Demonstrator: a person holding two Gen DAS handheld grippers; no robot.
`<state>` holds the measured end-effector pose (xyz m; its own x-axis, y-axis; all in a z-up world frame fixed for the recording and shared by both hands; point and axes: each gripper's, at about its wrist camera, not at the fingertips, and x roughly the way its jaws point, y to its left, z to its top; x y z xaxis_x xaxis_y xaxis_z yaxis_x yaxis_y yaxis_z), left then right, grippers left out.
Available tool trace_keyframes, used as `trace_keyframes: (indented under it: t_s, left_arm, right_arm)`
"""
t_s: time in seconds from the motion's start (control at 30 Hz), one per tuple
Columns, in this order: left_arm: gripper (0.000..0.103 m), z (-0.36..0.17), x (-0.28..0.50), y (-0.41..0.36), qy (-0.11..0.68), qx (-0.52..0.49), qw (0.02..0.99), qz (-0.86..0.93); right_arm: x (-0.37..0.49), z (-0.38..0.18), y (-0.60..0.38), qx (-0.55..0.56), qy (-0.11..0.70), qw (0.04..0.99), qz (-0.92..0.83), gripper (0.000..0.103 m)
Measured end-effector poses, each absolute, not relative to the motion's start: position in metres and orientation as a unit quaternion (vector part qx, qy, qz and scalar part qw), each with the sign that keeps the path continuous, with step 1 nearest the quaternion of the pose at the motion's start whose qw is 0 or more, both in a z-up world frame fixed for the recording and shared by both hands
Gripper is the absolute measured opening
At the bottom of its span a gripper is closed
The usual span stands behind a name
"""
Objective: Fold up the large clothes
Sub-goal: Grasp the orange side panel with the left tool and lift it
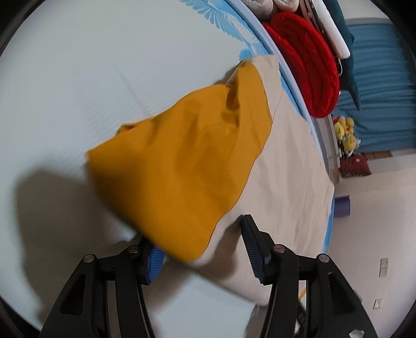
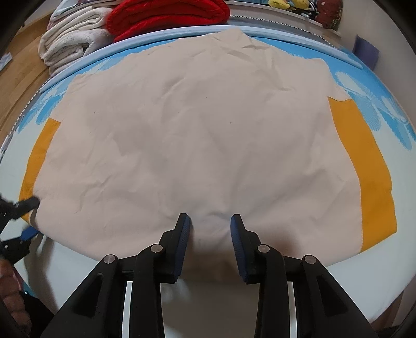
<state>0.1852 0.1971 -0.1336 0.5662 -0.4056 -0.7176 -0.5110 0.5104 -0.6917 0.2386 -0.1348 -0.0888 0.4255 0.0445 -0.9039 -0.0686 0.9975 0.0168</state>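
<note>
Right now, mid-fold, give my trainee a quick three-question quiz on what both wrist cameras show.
1. True or false: the right gripper is open over the beige garment.
2. Which colour are the garment's side panels? A green, B mustard yellow, C black.
3. Fill in: beyond the bed's far edge a folded ____ blanket sits beside the white blankets.

Key: 1 true; 2 B; 3 red. The left gripper is also open, with mustard fabric draped over one finger.

A home bedroom: a bed (image 2: 369, 85) with a blue-and-white patterned sheet, folded white blankets (image 2: 70, 44) and a red knitted blanket (image 2: 166, 15) stacked just beyond its far edge, yellow plush toys (image 1: 345, 135) further along that side.
</note>
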Motion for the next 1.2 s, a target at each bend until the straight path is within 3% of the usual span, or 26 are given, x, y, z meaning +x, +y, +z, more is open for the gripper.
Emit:
trace_keyframes:
  t_s: [0.13,0.17,0.2,0.3,0.5,0.7,0.8,0.9,0.93,1.07,1.2]
  left_arm:
    - [0.054,-0.133,0.204,0.193,0.456,-0.490,0.742,0.039]
    - [0.046,-0.133,0.208,0.194,0.458,-0.488,0.742,0.042]
    - [0.024,-0.134,0.210,0.197,0.461,-0.486,0.742,0.040]
    - [0.010,-0.115,0.214,0.196,0.476,-0.457,0.751,0.019]
    - [0.008,-0.016,0.199,0.189,0.463,-0.300,0.834,-0.018]
    - [0.008,0.008,0.153,0.216,0.436,-0.205,0.876,-0.014]
    - [0.008,-0.010,0.144,0.222,0.447,-0.218,0.868,0.006]
    - [0.008,-0.008,0.145,0.211,0.442,-0.207,0.873,0.011]
    - [0.008,-0.003,0.146,0.202,0.436,-0.182,0.881,0.012]
    - [0.008,0.014,0.152,0.177,0.415,-0.152,0.897,-0.001]
    - [0.007,0.038,0.156,0.125,0.383,-0.126,0.915,-0.027]
  right_arm:
    - [0.237,-0.088,-0.135,-0.019,0.529,0.848,0.041,0.036]
    - [0.237,-0.088,-0.136,-0.023,0.526,0.849,0.043,0.036]
    - [0.236,-0.088,-0.135,-0.030,0.523,0.851,0.045,0.037]
    - [0.232,-0.082,-0.135,-0.029,0.515,0.855,0.044,0.037]
    - [0.191,-0.032,-0.125,-0.026,0.437,0.899,0.001,0.037]
    - [0.156,-0.013,-0.081,-0.024,0.388,0.921,0.008,0.037]
    - [0.156,-0.031,-0.050,-0.043,0.405,0.913,0.037,0.037]
    - [0.178,-0.090,-0.022,-0.107,0.505,0.855,0.058,0.037]
    - [0.179,-0.095,-0.021,-0.113,0.501,0.856,0.065,0.038]
    - [0.178,-0.064,-0.029,-0.093,0.499,0.857,0.088,0.039]
    - [0.176,0.024,-0.078,-0.051,0.421,0.899,0.109,0.039]
